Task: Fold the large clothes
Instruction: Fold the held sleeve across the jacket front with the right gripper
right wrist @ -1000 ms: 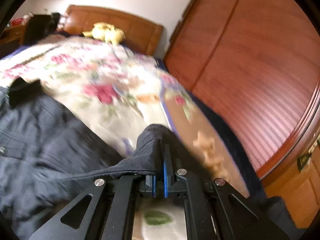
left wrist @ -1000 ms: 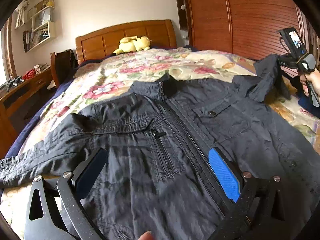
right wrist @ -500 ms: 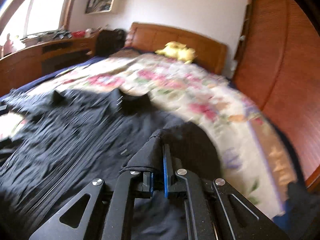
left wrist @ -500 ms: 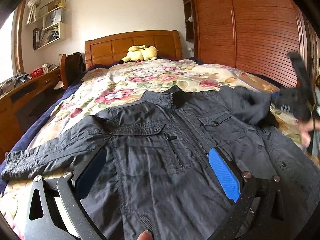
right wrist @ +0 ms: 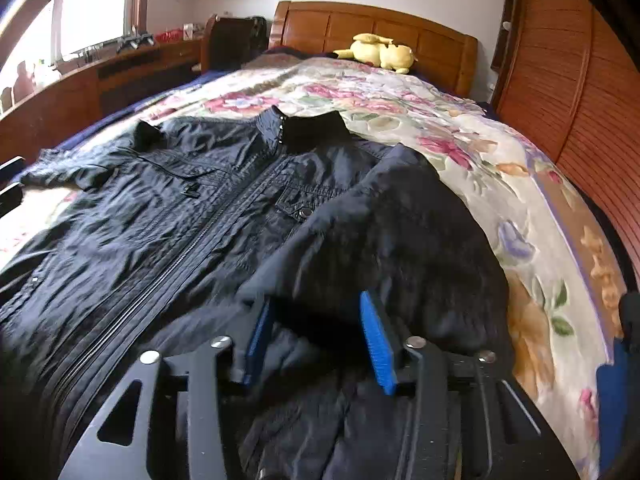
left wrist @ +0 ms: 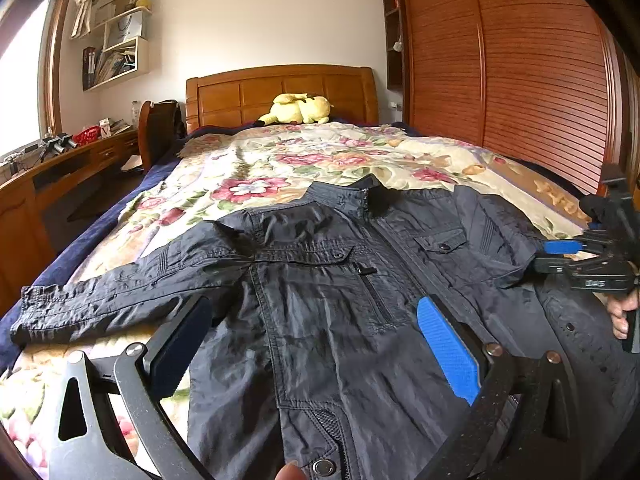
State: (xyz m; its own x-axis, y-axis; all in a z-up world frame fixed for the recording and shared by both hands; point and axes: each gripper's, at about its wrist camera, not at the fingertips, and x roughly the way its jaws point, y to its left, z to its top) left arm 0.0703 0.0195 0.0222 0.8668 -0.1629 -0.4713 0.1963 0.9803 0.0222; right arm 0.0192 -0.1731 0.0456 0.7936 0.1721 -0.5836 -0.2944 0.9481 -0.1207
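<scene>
Dark jacket, zipped, lies front up on the flowered bedspread of a bed, collar toward the wooden headboard. Left gripper: jaws wide apart, nothing between the pads, poised over the jacket's lower front; one sleeve stretches out flat beyond its left finger, reaching toward the bed's edge. Right gripper: jaws have just been opening and now stand partly apart, with the other sleeve, folded over the jacket's chest, lying ahead of and between the blue pads, which do not press on it. In the left wrist view the right gripper shows at the far right edge, a hand on its handle. Yellow plush toy sits far ahead of both grippers, against the headboard. Wooden wardrobe stands to the right of the bed.
</scene>
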